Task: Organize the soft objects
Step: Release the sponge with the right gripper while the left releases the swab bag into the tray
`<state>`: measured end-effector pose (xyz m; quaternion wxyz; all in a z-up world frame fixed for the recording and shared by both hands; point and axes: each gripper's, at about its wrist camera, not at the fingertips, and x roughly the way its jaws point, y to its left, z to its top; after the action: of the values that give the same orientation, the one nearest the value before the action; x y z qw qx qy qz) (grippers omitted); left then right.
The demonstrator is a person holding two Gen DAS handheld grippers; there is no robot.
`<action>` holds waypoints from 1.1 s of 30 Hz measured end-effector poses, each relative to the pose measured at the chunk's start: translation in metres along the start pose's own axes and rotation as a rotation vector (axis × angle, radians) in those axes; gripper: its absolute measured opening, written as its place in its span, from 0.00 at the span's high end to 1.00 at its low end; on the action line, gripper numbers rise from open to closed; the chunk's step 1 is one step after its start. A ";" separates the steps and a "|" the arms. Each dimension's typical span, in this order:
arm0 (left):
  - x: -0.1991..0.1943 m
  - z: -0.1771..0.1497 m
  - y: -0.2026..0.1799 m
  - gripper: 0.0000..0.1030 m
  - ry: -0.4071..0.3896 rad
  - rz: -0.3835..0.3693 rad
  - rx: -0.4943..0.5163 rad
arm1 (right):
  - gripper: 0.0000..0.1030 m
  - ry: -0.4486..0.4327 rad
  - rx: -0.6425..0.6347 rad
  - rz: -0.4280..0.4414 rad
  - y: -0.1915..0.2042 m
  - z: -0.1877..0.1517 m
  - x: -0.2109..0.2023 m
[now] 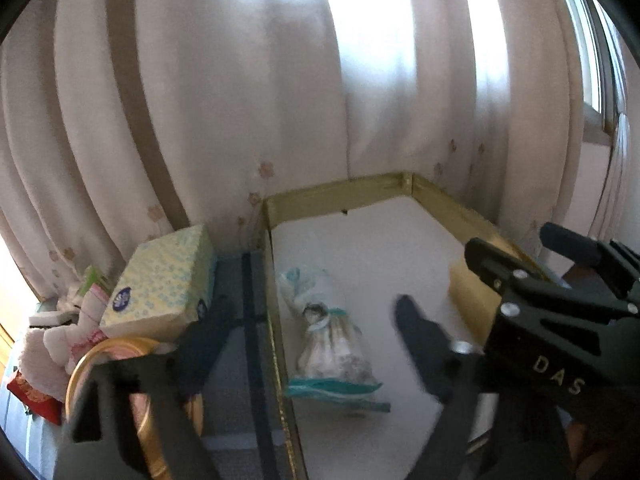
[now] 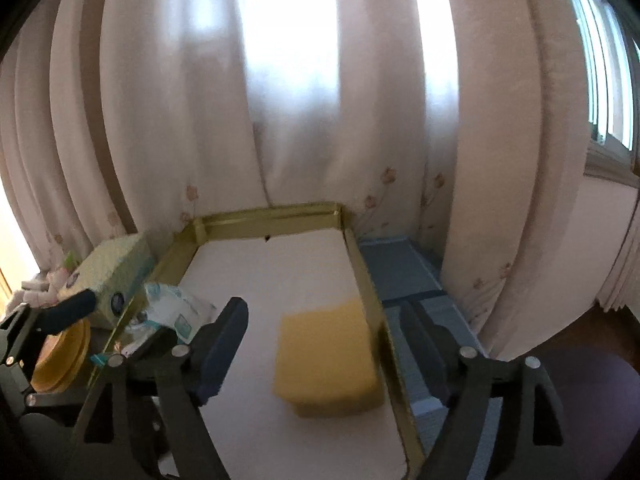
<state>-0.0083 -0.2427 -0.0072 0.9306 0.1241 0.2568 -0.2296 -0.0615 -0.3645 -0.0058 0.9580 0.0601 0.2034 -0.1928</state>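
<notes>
A gold-rimmed tray [image 1: 340, 194] with a white floor lies by the curtain; it also shows in the right wrist view [image 2: 272, 216]. A clear plastic bag with a small doll [image 1: 332, 340] lies at its left side, seen too in the right wrist view [image 2: 176, 312]. A yellow sponge block [image 2: 328, 360] rests at the tray's right side, partly hidden in the left wrist view [image 1: 468, 292]. My left gripper [image 1: 308, 344] is open and empty above the tray's left rim. My right gripper [image 2: 328, 348] is open and empty above the sponge; it shows in the left wrist view [image 1: 536, 248].
A yellow tissue box [image 1: 160, 280] stands left of the tray. Pink and white soft toys [image 1: 64, 340], a red pouch [image 1: 32, 396] and a gold round tin [image 1: 120, 364] lie further left. A grey-blue mat [image 2: 404, 268] covers the surface. Curtains [image 1: 240, 100] hang behind.
</notes>
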 end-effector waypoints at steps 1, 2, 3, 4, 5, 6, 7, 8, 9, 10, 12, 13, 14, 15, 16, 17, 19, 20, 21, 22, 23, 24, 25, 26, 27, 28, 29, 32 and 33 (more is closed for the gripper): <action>-0.003 0.000 0.000 0.12 -0.020 0.000 -0.007 | 0.21 -0.021 0.006 -0.002 0.000 0.000 -0.004; -0.007 -0.001 0.001 0.11 -0.041 0.001 -0.013 | 0.17 -0.042 0.012 -0.007 -0.001 0.000 -0.008; -0.011 -0.002 0.003 0.08 -0.060 0.001 -0.018 | 0.15 -0.054 0.015 -0.012 -0.001 0.000 -0.010; -0.013 -0.002 0.004 0.08 -0.072 0.004 -0.023 | 0.15 -0.065 0.017 -0.016 -0.001 0.000 -0.012; -0.014 -0.003 0.005 0.07 -0.077 0.008 -0.028 | 0.15 -0.070 0.018 -0.019 -0.001 0.000 -0.013; -0.014 -0.002 0.006 0.07 -0.077 0.009 -0.032 | 0.15 -0.075 0.021 -0.024 -0.002 0.000 -0.014; -0.013 -0.002 0.008 0.06 -0.075 0.009 -0.041 | 0.15 -0.077 0.025 -0.030 -0.003 0.000 -0.015; -0.012 -0.002 0.010 0.06 -0.073 0.010 -0.049 | 0.15 -0.076 0.029 -0.033 -0.004 0.000 -0.014; -0.011 -0.002 0.012 0.06 -0.067 0.012 -0.060 | 0.15 -0.075 0.032 -0.037 -0.005 0.000 -0.014; -0.010 -0.002 0.014 0.06 -0.061 0.015 -0.072 | 0.15 -0.073 0.034 -0.038 -0.006 0.001 -0.014; -0.008 -0.003 0.018 0.06 -0.050 0.020 -0.089 | 0.15 -0.077 0.034 -0.047 -0.005 0.000 -0.015; -0.008 -0.003 0.019 0.06 -0.048 0.022 -0.094 | 0.15 -0.082 0.032 -0.053 -0.005 0.000 -0.016; -0.008 -0.003 0.020 0.06 -0.048 0.024 -0.096 | 0.15 -0.088 0.031 -0.057 -0.005 0.000 -0.017; -0.008 -0.003 0.020 0.06 -0.049 0.023 -0.097 | 0.15 -0.094 0.029 -0.062 -0.004 0.000 -0.018; -0.008 -0.003 0.020 0.06 -0.052 0.023 -0.097 | 0.15 -0.100 0.028 -0.067 -0.004 -0.001 -0.019; -0.009 -0.003 0.020 0.06 -0.054 0.024 -0.097 | 0.15 -0.103 0.028 -0.068 -0.003 -0.001 -0.020; -0.011 -0.004 0.020 0.06 -0.062 0.028 -0.095 | 0.15 -0.110 0.030 -0.073 -0.003 -0.001 -0.021; -0.012 -0.004 0.021 0.06 -0.068 0.030 -0.096 | 0.15 -0.115 0.032 -0.077 -0.004 -0.001 -0.022; -0.013 -0.004 0.021 0.06 -0.073 0.033 -0.098 | 0.15 -0.122 0.035 -0.081 -0.004 -0.001 -0.023; -0.015 -0.004 0.022 0.06 -0.082 0.039 -0.102 | 0.15 -0.132 0.036 -0.086 -0.004 -0.002 -0.025; -0.017 -0.004 0.022 0.06 -0.089 0.043 -0.104 | 0.15 -0.142 0.037 -0.091 -0.004 -0.002 -0.026; -0.019 -0.004 0.022 0.06 -0.098 0.049 -0.106 | 0.14 -0.151 0.036 -0.099 -0.004 -0.003 -0.028; -0.020 -0.005 0.023 0.06 -0.107 0.056 -0.106 | 0.14 -0.156 0.035 -0.104 -0.004 -0.003 -0.029; -0.022 -0.005 0.023 0.06 -0.114 0.064 -0.105 | 0.14 -0.164 0.034 -0.108 -0.003 -0.003 -0.031; -0.023 -0.005 0.023 0.06 -0.121 0.069 -0.104 | 0.14 -0.170 0.033 -0.110 -0.003 -0.003 -0.032; -0.024 -0.005 0.023 0.06 -0.128 0.071 -0.103 | 0.14 -0.180 0.034 -0.116 -0.003 -0.003 -0.034; -0.026 -0.006 0.024 0.06 -0.138 0.074 -0.106 | 0.14 -0.189 0.035 -0.125 -0.003 -0.003 -0.035; -0.032 -0.008 0.030 0.06 -0.169 0.077 -0.126 | 0.14 -0.209 0.028 -0.139 -0.001 -0.003 -0.039; -0.034 -0.009 0.033 0.06 -0.174 0.084 -0.129 | 0.14 -0.212 0.024 -0.143 0.000 -0.003 -0.039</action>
<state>-0.0219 -0.1991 0.0075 0.9642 0.0541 0.1838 -0.1833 -0.0960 -0.3502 0.0075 0.9571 0.0361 0.1026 -0.2685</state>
